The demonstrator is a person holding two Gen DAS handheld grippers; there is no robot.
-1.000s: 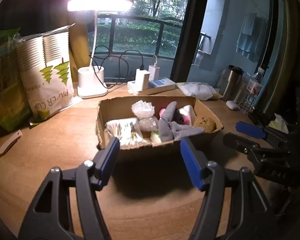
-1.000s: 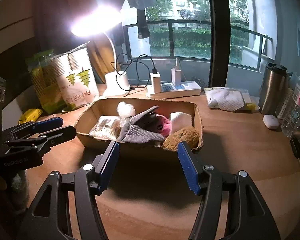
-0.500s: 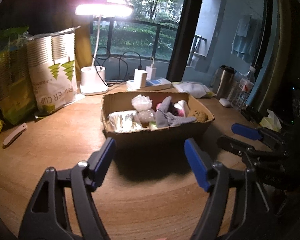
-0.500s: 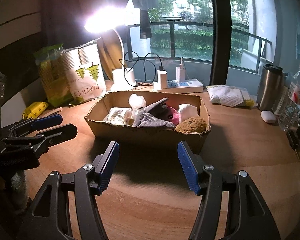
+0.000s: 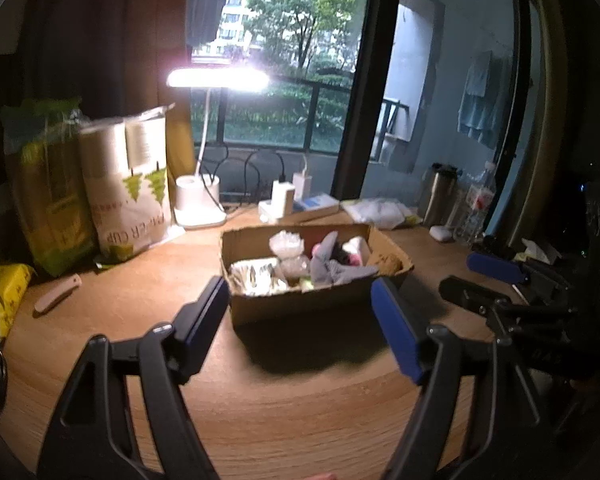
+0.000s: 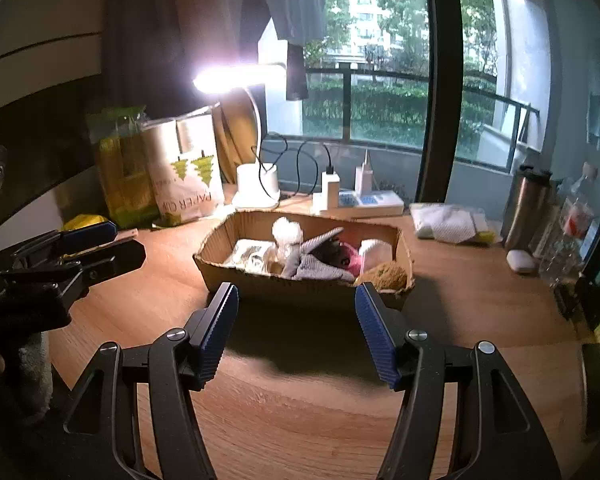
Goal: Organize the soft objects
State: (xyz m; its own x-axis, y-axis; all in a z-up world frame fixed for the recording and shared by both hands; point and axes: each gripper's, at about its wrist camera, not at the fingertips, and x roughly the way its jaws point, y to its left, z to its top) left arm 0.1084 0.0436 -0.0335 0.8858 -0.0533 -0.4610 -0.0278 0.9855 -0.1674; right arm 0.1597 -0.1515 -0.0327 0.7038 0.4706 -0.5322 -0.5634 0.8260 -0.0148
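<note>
I see the cardboard box (image 5: pixel 312 276) standing on the wooden table (image 5: pixel 140 320), in front of both my tools. Inside the box lie the soft things: a grey cloth (image 6: pixel 316 266), a pink piece (image 6: pixel 352 258), a brown sponge (image 6: pixel 384 272) at the right corner, and a white fluffy ball (image 6: pixel 286 232).

My left gripper (image 5: pixel 300 320) hangs above the table, apart from the box, its fingers spread wide with nothing between them. My right gripper (image 6: pixel 296 330) is the same: fingers spread, empty, the box just beyond the tips.

Behind the box a desk lamp (image 5: pixel 216 80) shines. To the left of it stands a paper cup bag (image 5: pixel 128 184), and a power strip (image 6: pixel 360 202) lies near the window.
</note>
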